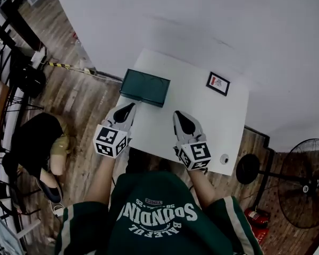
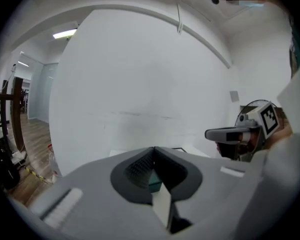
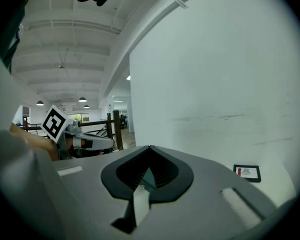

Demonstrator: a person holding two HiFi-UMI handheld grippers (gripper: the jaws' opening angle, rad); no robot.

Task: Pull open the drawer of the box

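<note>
Box (image 1: 145, 87) is sitting at the table's (image 1: 223, 126) far-left corner, and its drawer is hard to make out from above. Left gripper (image 1: 131, 107) is hovering just beside its near edge, possibly touching, clenched on nothing. Right gripper (image 1: 179, 114) is hovering mid-table, also clenched empty.

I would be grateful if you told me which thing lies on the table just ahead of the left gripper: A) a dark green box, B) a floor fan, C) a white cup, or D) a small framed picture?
A: the head view shows the dark green box at the far left of the table, just beyond the left gripper; the framed picture lies far right.
</note>
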